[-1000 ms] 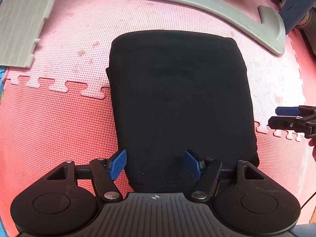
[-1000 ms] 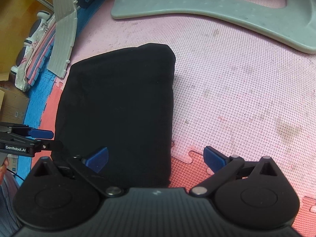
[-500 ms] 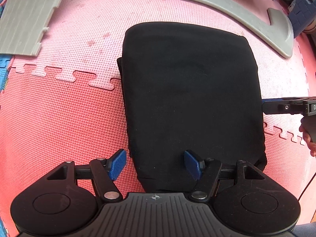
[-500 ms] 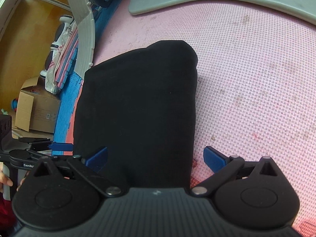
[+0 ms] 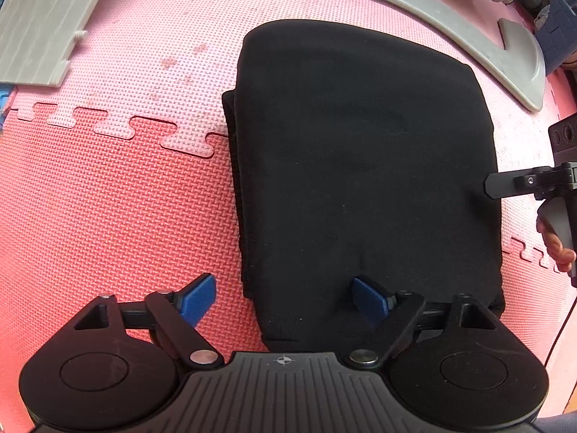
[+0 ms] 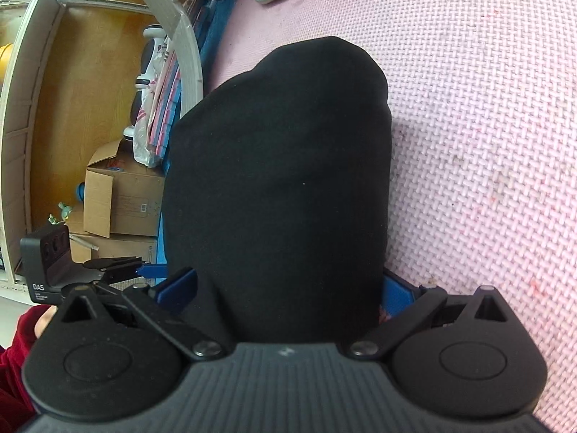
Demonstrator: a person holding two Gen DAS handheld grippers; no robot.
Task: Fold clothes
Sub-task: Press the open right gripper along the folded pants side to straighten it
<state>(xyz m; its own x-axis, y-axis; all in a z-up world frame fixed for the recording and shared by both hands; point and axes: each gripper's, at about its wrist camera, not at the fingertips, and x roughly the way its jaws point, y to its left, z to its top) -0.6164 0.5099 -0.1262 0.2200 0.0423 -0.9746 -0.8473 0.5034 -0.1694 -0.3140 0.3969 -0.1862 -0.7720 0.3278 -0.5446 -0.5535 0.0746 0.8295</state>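
A black folded garment (image 5: pixel 360 166) lies flat on the pink and red foam mat (image 5: pixel 108 198). My left gripper (image 5: pixel 285 299) is open at the garment's near left corner. Its left fingertip (image 5: pixel 200 297) is over the mat and its right one is over the cloth. In the right wrist view the garment (image 6: pixel 281 180) fills the gap between the spread blue pads (image 6: pixel 176 285) of my right gripper (image 6: pixel 286 288), which is open astride its edge. From the left wrist view the right gripper (image 5: pixel 505 182) reaches in at the cloth's right edge. The left gripper (image 6: pixel 144 270) shows in the right wrist view.
A curved grey foam piece (image 5: pixel 468 36) lies beyond the garment and a ribbed grey panel (image 5: pixel 47 18) lies at the far left. A cardboard box (image 6: pixel 119 202) and a white frame (image 6: pixel 180 36) stand off the mat. A person's hand (image 5: pixel 557 249) holds the right gripper.
The right gripper has tilted and slid onto the garment's right edge, so the cloth now sits between its fingers. The left gripper has shifted left, its left finger now off the cloth.
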